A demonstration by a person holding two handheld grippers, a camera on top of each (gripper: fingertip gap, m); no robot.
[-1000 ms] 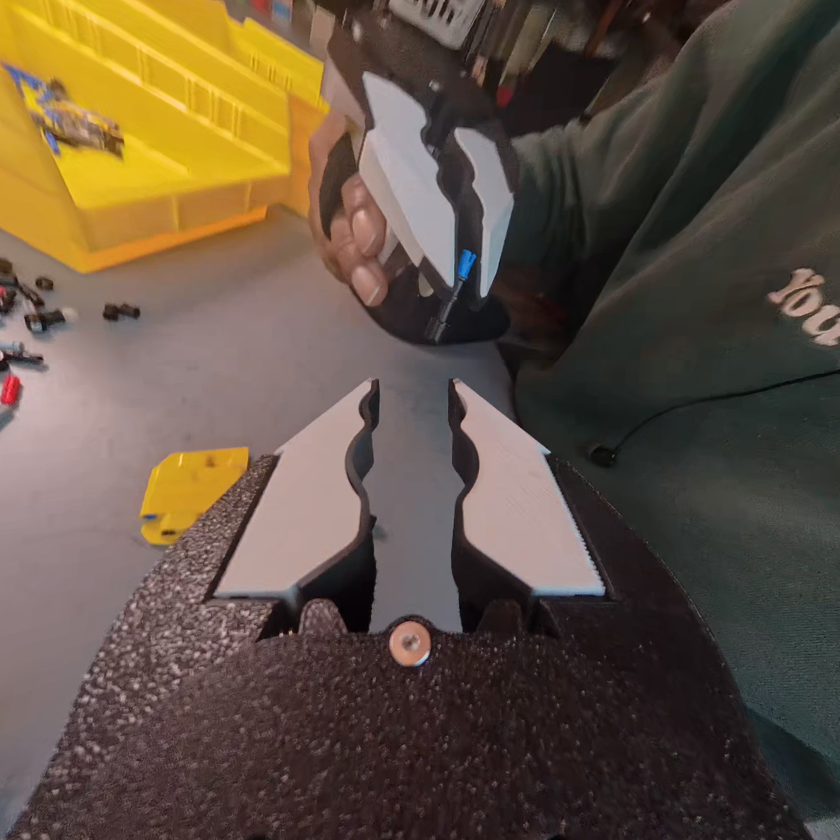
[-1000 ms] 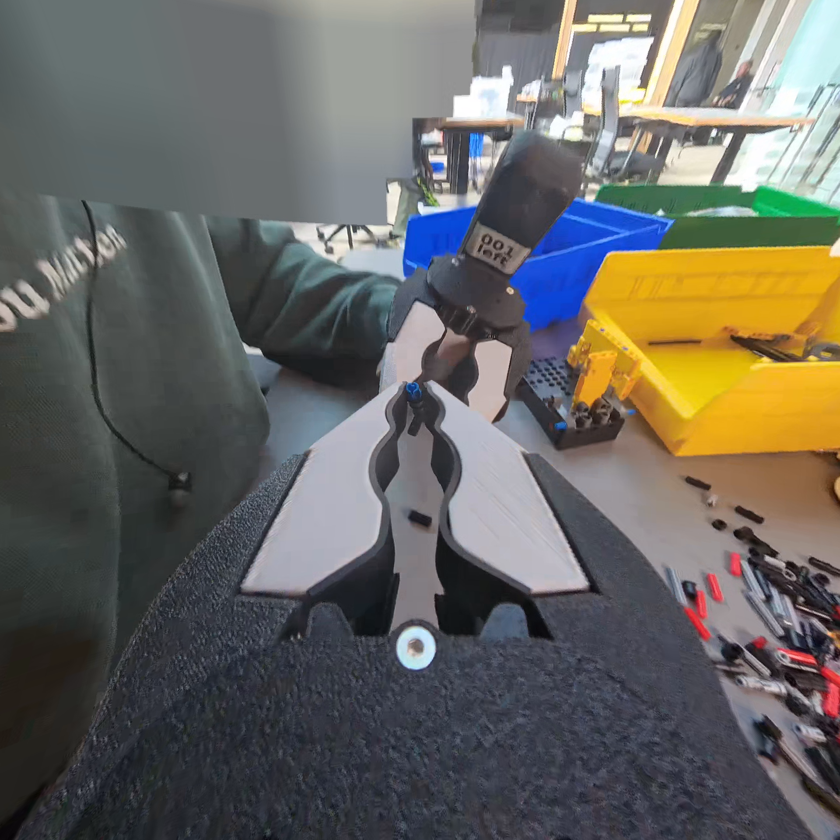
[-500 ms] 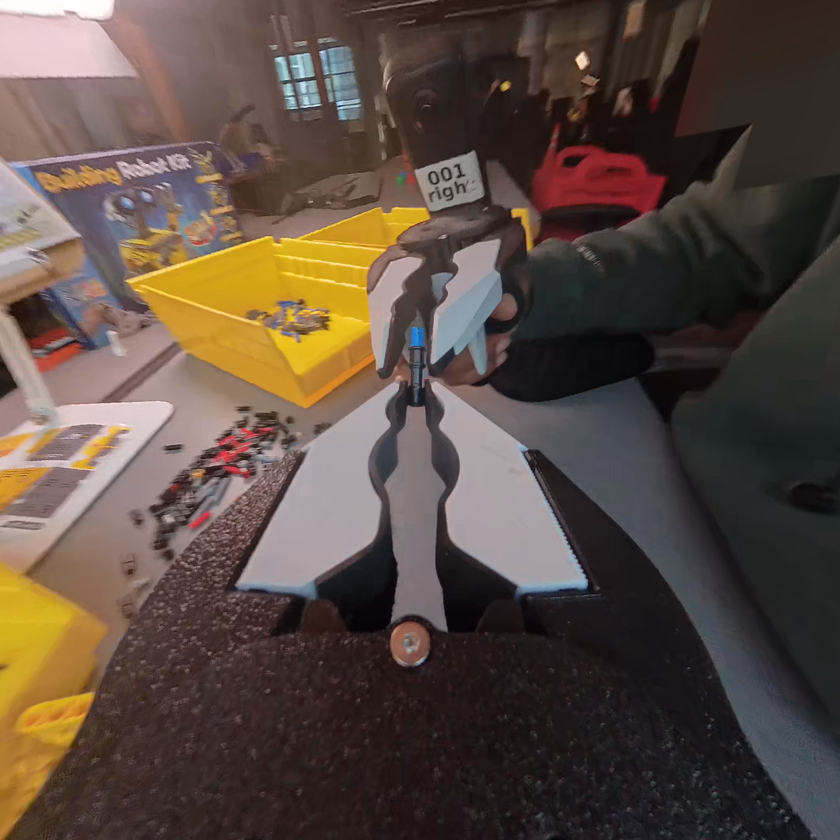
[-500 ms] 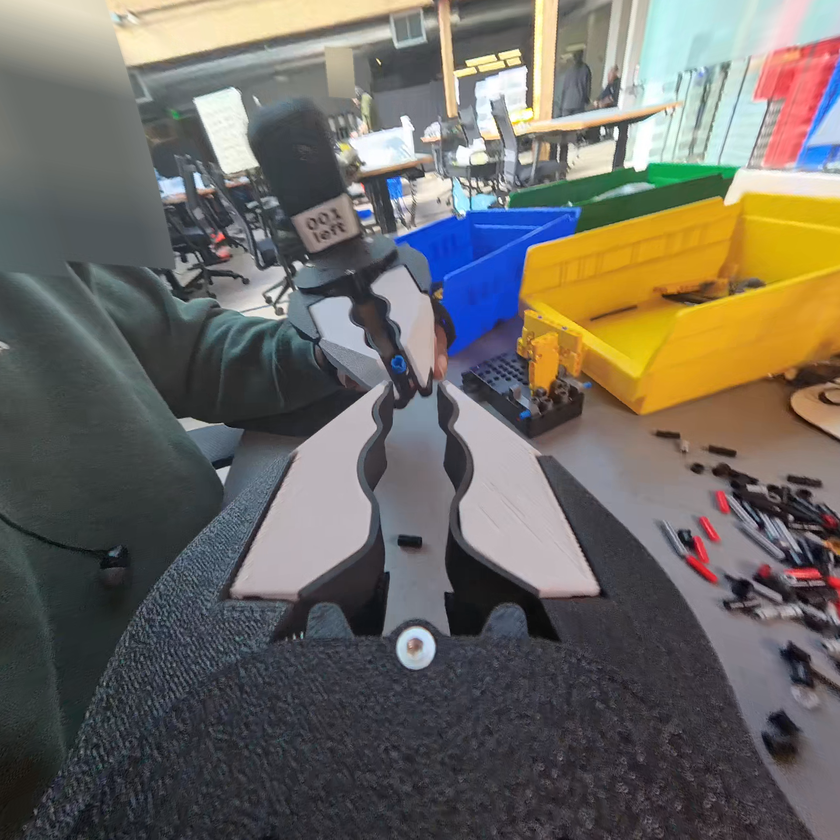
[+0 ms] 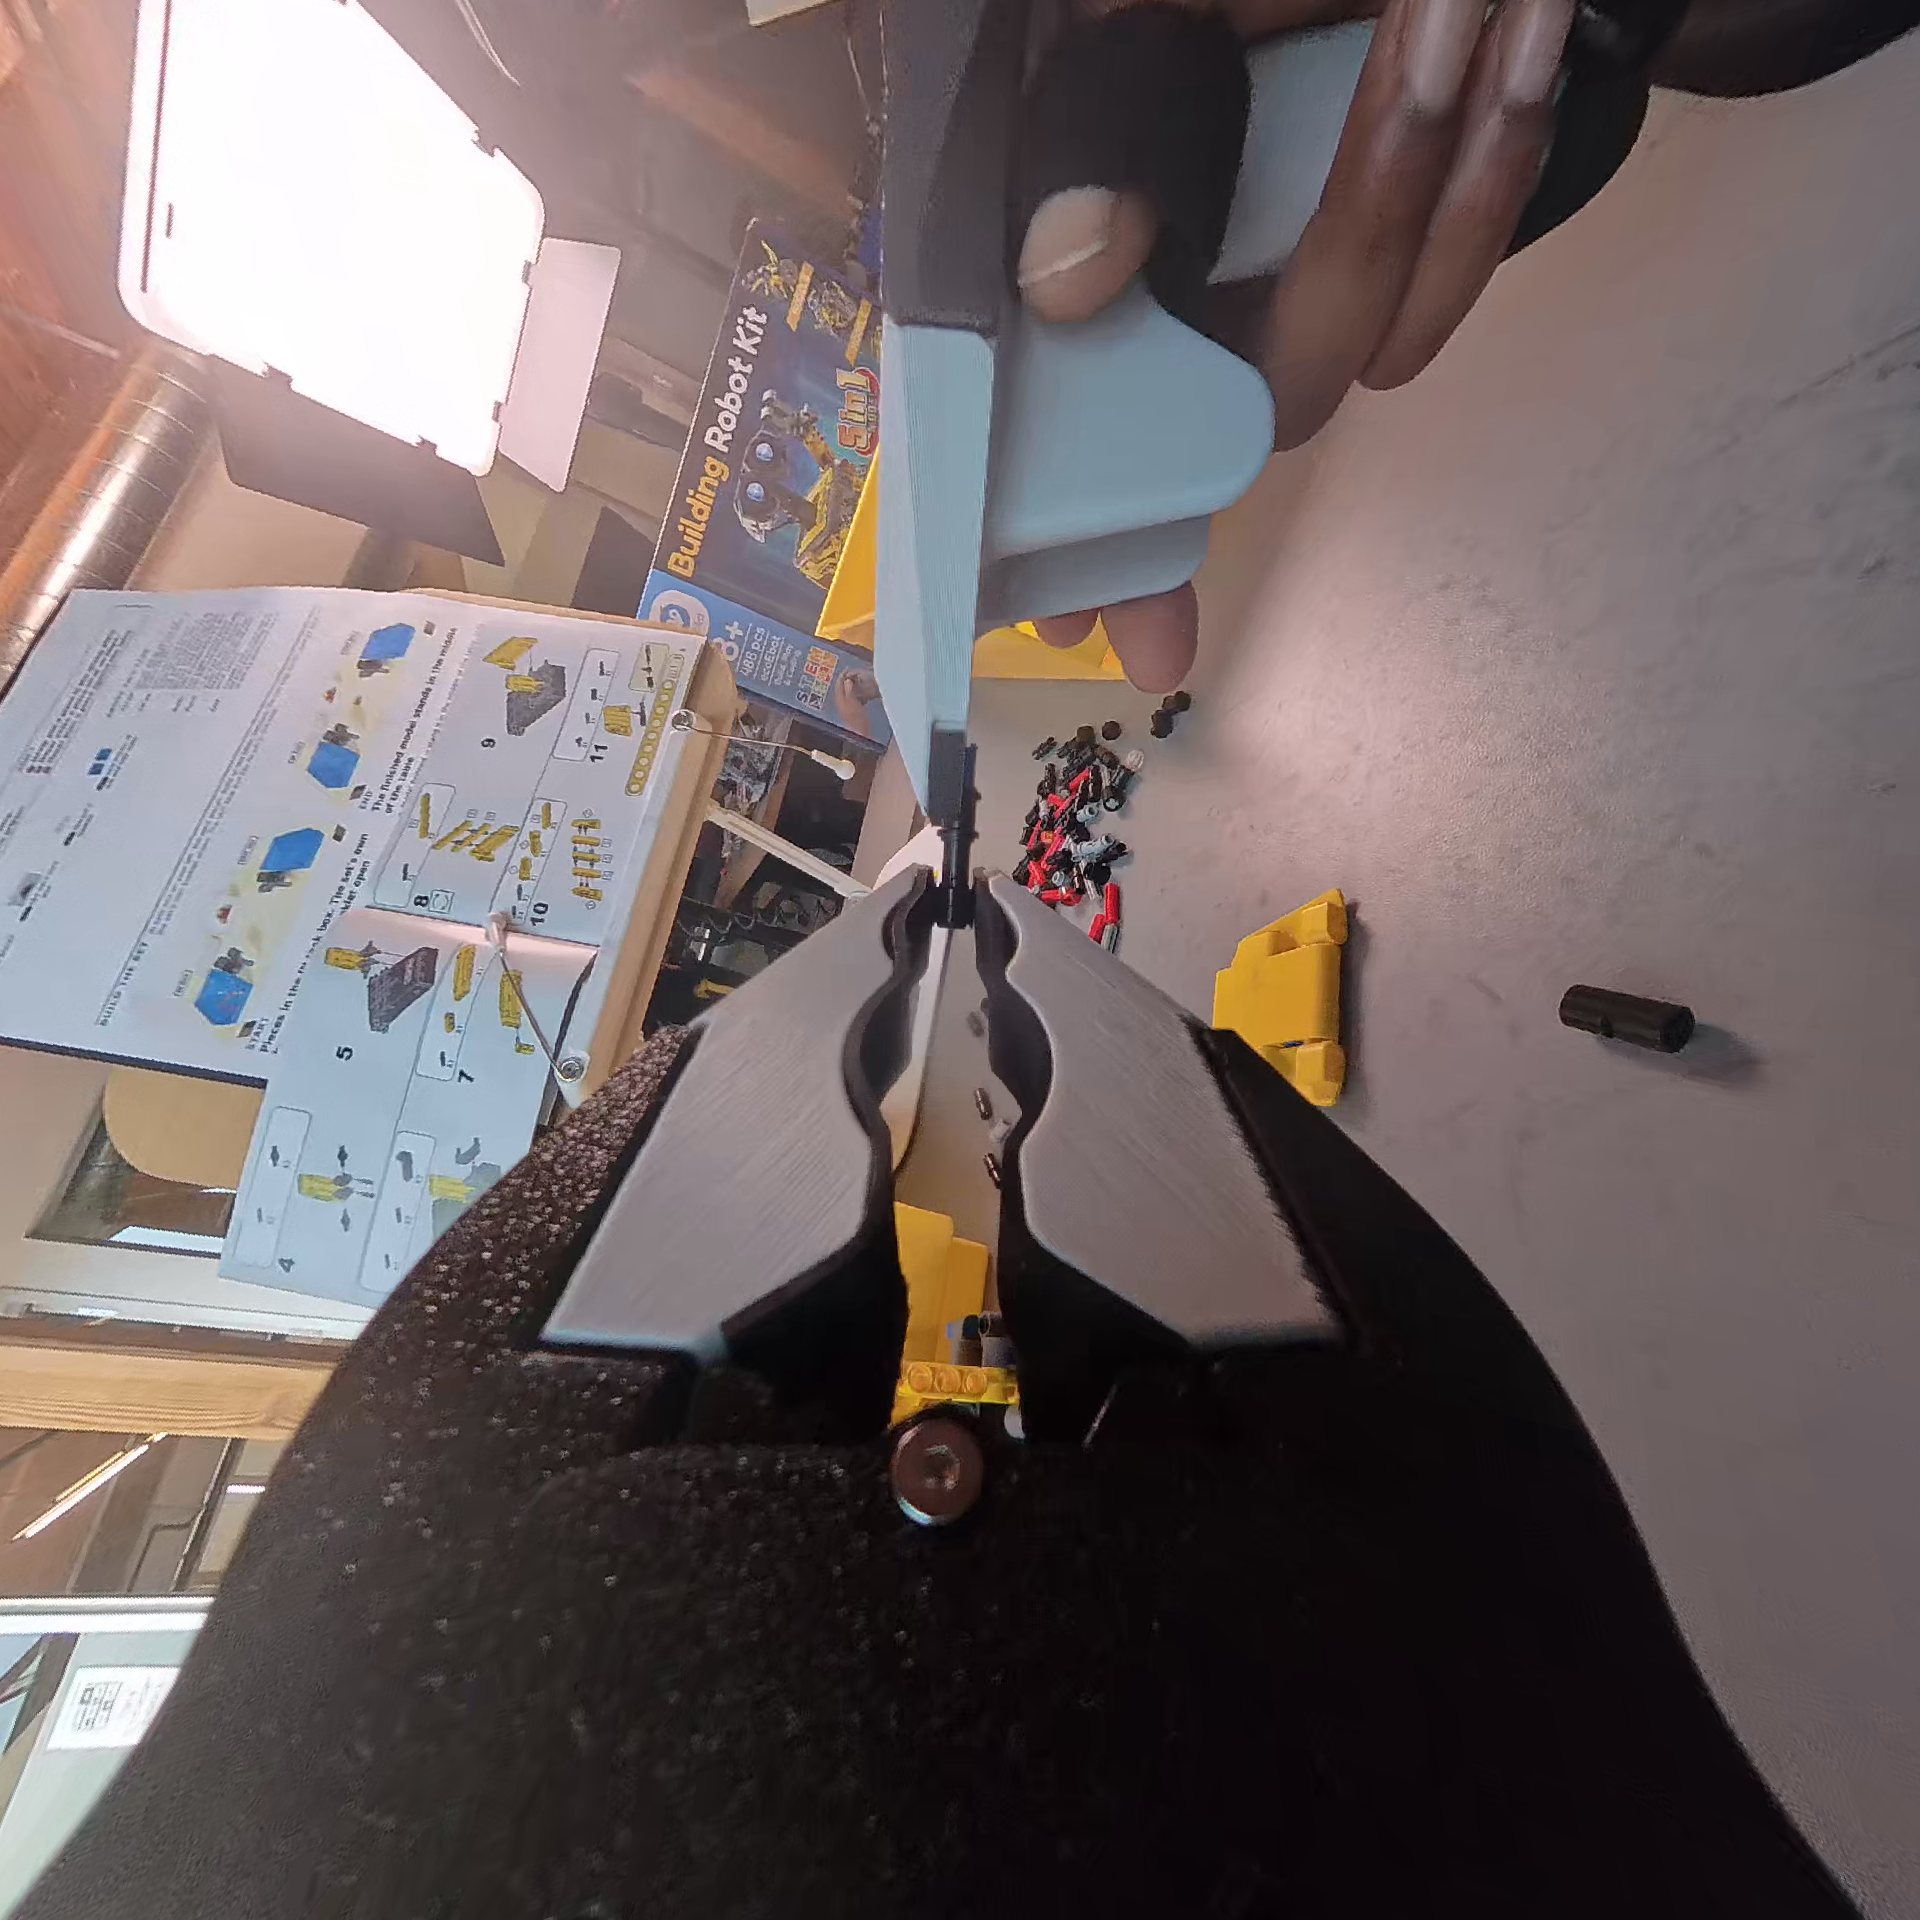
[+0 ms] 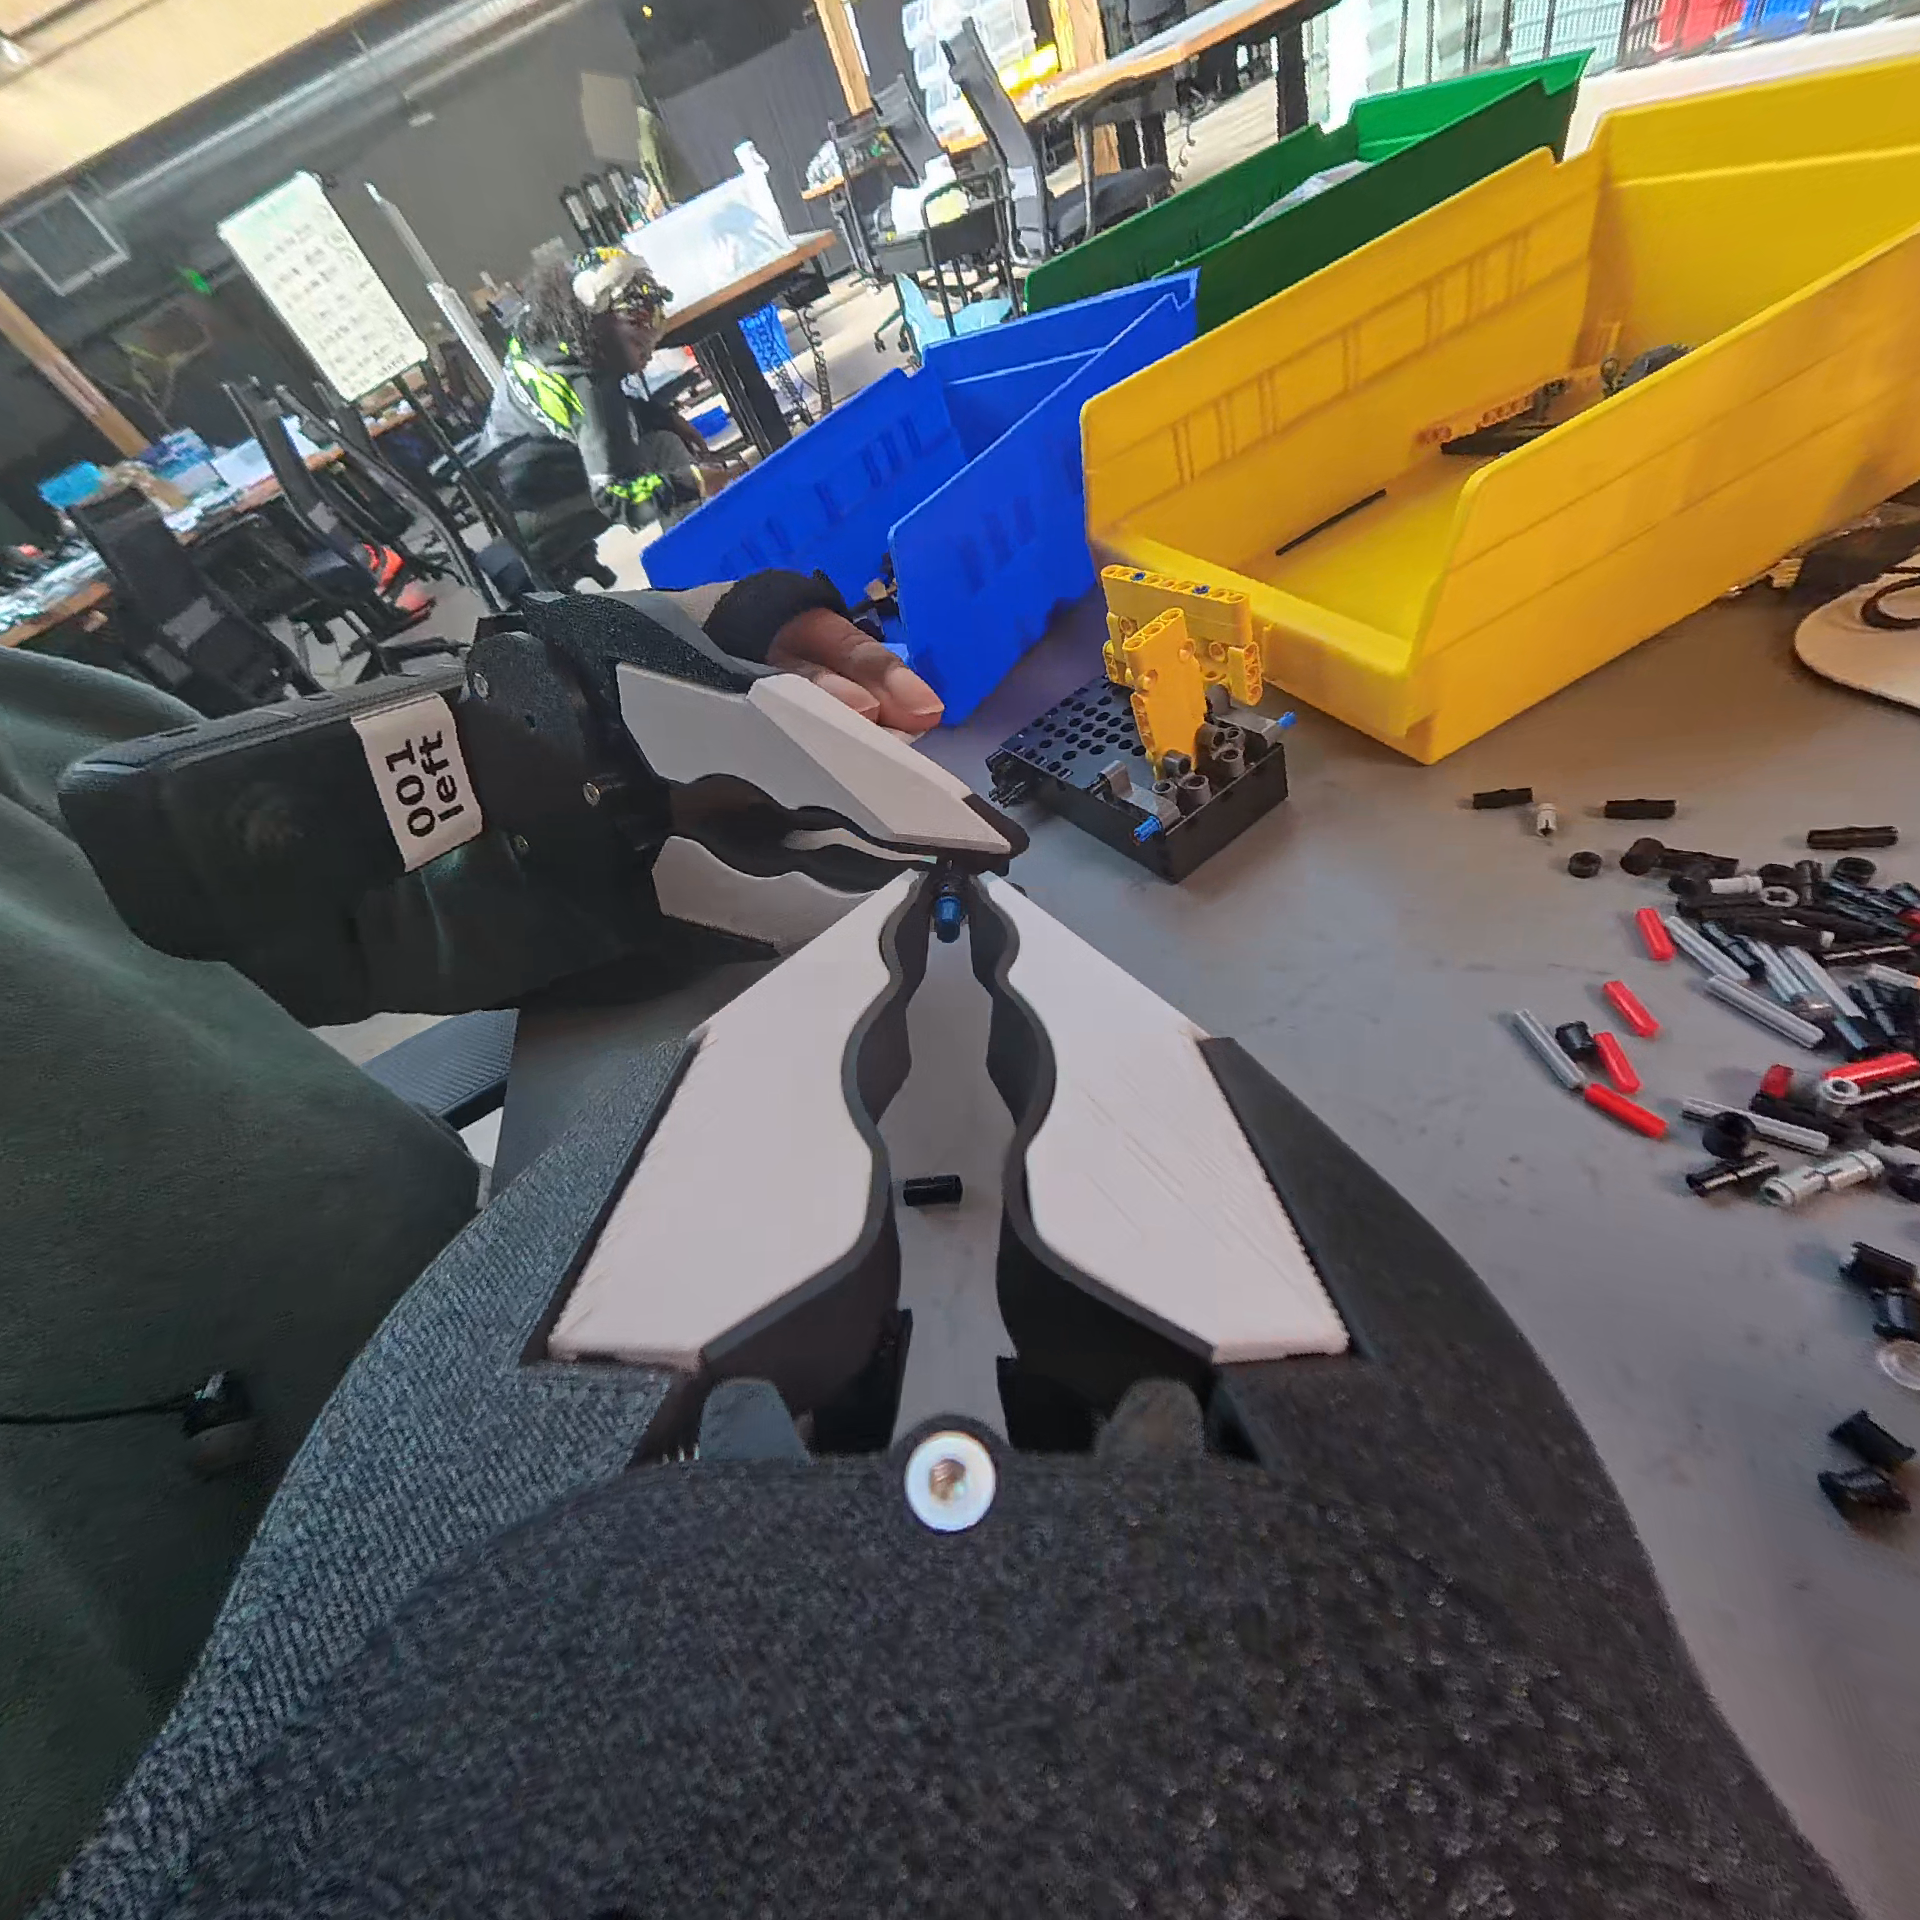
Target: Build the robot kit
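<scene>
Grey matte tabletop (image 6: pixel 1403 987) fills the right wrist view, with an open office seen beyond it. A large yellow plastic storage bin (image 6: pixel 1351 436) is set at 2 o'clock and a blue plastic bin (image 6: pixel 987 520) at 12 o'clock. A black perforated base plate carrying yellow beams (image 6: pixel 1132 769) lies near the bins, at 1 o'clock of the fingertips.

The right gripper (image 6: pixel 948 904) is pressed together on a small blue-and-black plastic connector pin (image 6: pixel 945 920), which is held in the air above the table. The left gripper (image 5: pixel 951 899) is likewise closed on the pin's other end, so the two tips meet almost nose to nose. A scatter of loose black, grey and red pins (image 6: pixel 1766 997) lies at 3 o'clock.

Only a sliver of the pin is gripped by each side. A slight twist or uneven pull is judged enough to pop it free, and it could be lost among the loose pins
</scene>
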